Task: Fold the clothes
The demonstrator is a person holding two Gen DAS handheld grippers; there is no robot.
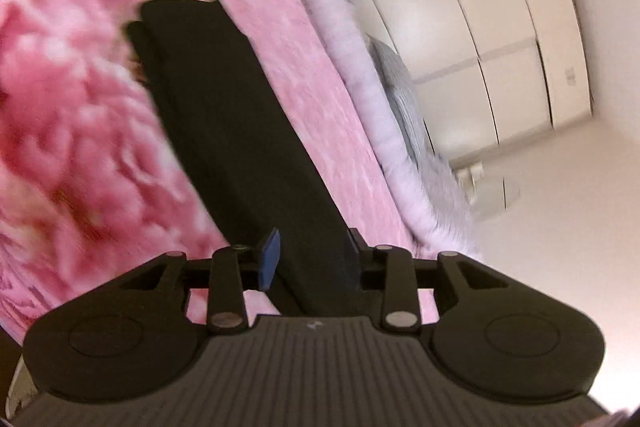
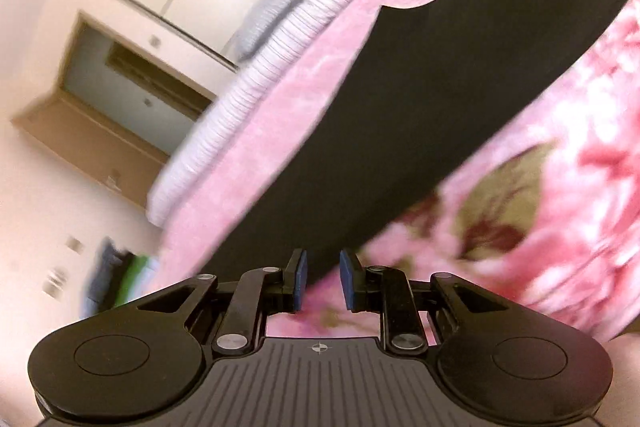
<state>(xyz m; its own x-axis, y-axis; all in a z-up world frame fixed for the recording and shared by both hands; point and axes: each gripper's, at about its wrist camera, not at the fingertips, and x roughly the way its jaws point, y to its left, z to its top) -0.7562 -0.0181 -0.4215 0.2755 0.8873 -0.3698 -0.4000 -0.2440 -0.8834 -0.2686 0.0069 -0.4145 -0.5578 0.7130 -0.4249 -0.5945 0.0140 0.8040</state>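
A black garment [image 1: 224,107] lies as a long folded strip on a pink flowered blanket [image 1: 80,147]. In the left wrist view its near end runs between the blue pads and back to the gripper body. My left gripper [image 1: 311,261] is shut on that end. In the right wrist view the same black garment [image 2: 420,87] stretches diagonally across the blanket [image 2: 560,227], widening toward the top right. My right gripper [image 2: 323,279] is open just short of the garment's near edge, with only pink blanket showing between its pads.
A lilac striped mattress edge [image 1: 360,67] [image 2: 280,47] borders the blanket, with a grey pillow [image 2: 272,11] against it. White wardrobe doors [image 1: 480,27] and a doorway [image 2: 132,87] stand beyond. Some coloured clothes [image 2: 120,275] lie on the floor at lower left.
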